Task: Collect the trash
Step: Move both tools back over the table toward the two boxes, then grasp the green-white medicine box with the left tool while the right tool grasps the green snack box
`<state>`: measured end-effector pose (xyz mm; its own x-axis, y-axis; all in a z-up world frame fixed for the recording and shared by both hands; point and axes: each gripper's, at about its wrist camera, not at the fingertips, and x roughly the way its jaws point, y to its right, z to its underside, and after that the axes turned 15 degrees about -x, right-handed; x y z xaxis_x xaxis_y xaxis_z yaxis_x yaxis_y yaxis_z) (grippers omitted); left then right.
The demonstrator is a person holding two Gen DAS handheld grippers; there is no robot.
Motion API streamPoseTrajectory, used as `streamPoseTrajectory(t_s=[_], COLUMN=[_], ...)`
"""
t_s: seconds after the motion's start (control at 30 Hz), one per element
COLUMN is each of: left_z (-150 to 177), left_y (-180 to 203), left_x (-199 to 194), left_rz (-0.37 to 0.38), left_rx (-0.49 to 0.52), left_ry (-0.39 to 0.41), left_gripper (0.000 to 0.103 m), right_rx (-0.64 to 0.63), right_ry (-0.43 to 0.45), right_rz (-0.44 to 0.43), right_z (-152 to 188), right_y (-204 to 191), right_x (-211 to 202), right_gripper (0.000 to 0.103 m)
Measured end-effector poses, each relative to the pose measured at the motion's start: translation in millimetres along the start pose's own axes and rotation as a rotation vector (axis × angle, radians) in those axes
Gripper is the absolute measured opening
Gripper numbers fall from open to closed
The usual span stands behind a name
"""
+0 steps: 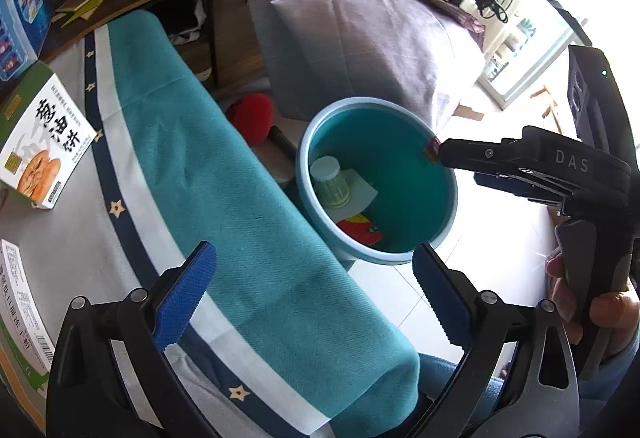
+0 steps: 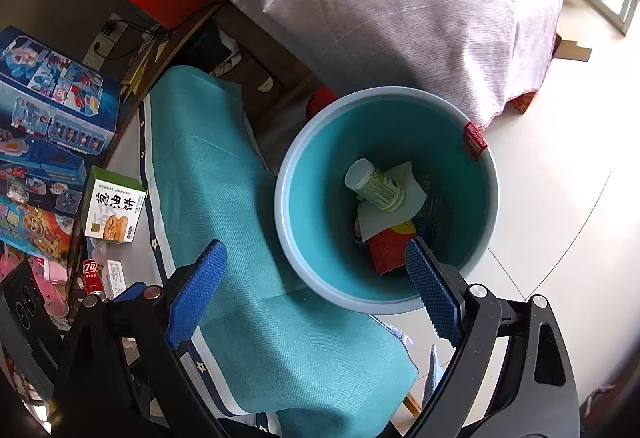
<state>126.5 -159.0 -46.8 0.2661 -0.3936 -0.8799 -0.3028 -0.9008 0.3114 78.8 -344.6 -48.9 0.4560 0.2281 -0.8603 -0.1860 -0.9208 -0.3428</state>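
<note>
Teal-clothed table (image 1: pixel 248 198), box (image 1: pixel 40 150) (cake picture)

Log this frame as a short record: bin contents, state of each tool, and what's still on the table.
bin: teal bin on the floor beside the table
in bin: white bottle, white paper, red packet
left tool: open, holding nothing
right tool: open, holding nothing, above the bin
on table: scallion pancake box, red can
table cover: teal cloth
</note>
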Motion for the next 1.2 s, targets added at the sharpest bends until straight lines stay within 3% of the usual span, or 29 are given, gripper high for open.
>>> streamPoseTrajectory(t_s=[0.37,0.83,0.93,1.2], left_z=[22,41,42,41], left_y=[-91,-242,-255,-278], left_x=[-30,-75,-77,-61], left_rz=[-0.067,-0.238,-0.281,-0.298], left_rx=[-0.14,-0.452,-0.474,-0.53], left_ry=[0.041,0.14,0.157,0.125], left_gripper=[0.098,0.098,0.099,0.099], right_rx=[-0.091,-0.204,-0.216,-0.255], right_ry=[-0.071,-0.176,-0.198,-0.227], right_rz=[-0.033,-0.046,-0.047,-0.039], right_z=[7,13,14,14], right_y=[-76,-150,-158,-177], right_x=[36,75,82,93], right_gripper=[0.091,0.091,0.091,0.091])
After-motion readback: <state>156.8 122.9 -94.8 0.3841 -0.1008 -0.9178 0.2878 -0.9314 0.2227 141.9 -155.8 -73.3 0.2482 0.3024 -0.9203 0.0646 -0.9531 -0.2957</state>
